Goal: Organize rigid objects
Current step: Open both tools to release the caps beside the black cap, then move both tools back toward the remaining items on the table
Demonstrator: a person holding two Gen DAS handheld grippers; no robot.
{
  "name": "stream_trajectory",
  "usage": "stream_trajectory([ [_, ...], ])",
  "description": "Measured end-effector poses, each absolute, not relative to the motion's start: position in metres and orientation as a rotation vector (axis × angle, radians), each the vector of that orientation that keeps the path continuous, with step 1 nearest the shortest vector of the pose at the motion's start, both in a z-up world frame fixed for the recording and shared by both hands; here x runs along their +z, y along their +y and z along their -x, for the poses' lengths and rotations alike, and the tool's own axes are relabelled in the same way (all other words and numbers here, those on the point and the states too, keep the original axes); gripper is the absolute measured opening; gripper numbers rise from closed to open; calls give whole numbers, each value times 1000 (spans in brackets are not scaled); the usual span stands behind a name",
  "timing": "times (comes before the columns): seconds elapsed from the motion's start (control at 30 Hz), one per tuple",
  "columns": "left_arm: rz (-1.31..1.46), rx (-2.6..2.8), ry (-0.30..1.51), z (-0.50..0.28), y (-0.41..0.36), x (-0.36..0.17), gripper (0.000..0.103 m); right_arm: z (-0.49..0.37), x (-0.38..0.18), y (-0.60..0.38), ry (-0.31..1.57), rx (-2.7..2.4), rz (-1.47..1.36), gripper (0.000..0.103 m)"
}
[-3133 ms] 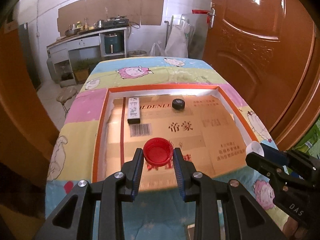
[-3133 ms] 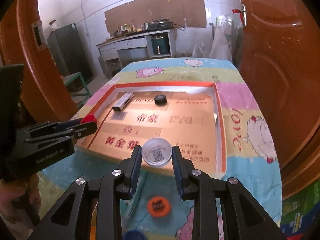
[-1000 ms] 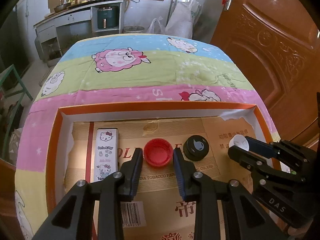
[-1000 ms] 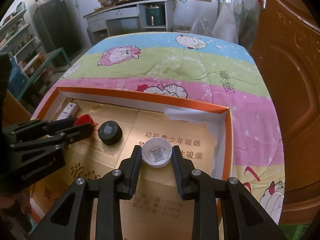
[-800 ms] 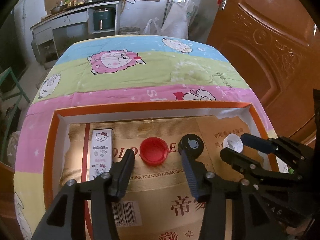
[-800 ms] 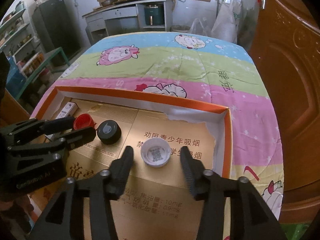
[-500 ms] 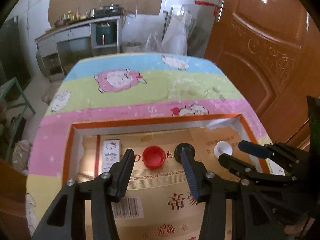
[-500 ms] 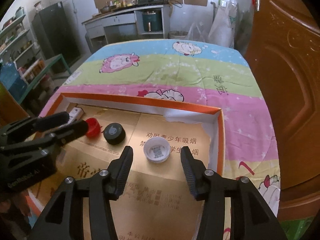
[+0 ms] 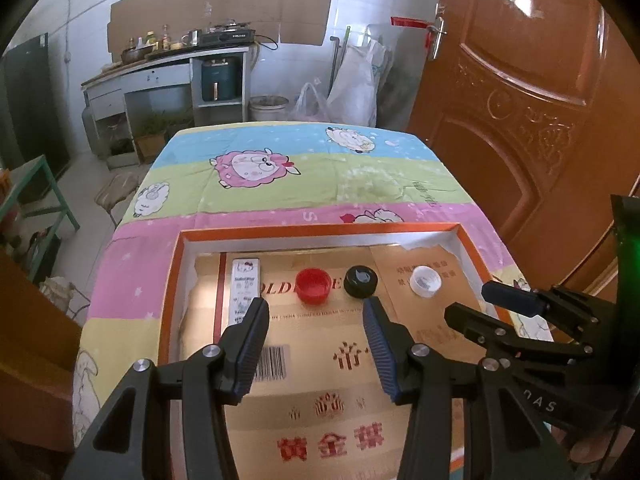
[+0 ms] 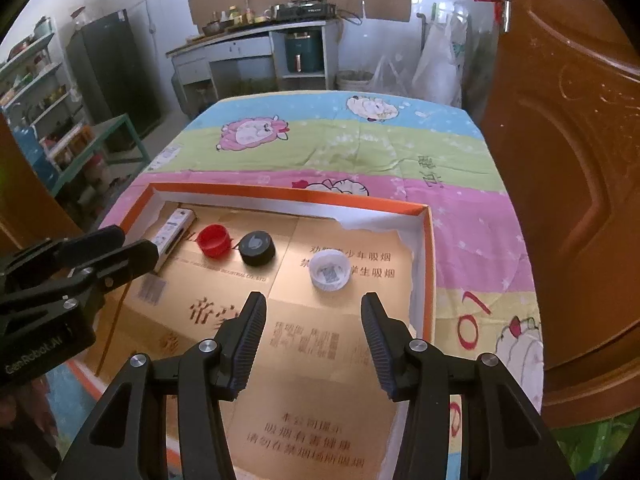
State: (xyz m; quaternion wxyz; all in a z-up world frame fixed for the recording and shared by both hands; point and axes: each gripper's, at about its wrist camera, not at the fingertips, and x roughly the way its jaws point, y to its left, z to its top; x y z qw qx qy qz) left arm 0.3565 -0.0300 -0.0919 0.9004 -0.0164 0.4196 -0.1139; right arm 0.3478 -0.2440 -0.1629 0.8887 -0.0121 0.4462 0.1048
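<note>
Left gripper (image 9: 314, 316): spread, empty; red cap (image 9: 312, 285) just ahead. Right gripper (image 10: 313, 312): spread, empty; white cap (image 10: 329, 269) just ahead, black cap (image 10: 257, 247) ahead-left.

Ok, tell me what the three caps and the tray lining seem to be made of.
Red cap: looks like smooth moulded plastic with a thin raised rim. Black cap: probably plastic, satin top with a printed mark. White cap: thin, pale plastic, lying open side up. Tray lining: printed corrugated cardboard, going by its creases and torn edge.
</note>
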Motion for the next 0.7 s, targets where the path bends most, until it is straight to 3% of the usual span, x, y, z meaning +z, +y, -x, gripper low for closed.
stream_trajectory([
  [0.7,47,-241,841,-292,-17,-73,49,-277,-132,-233,886,204,19,51],
])
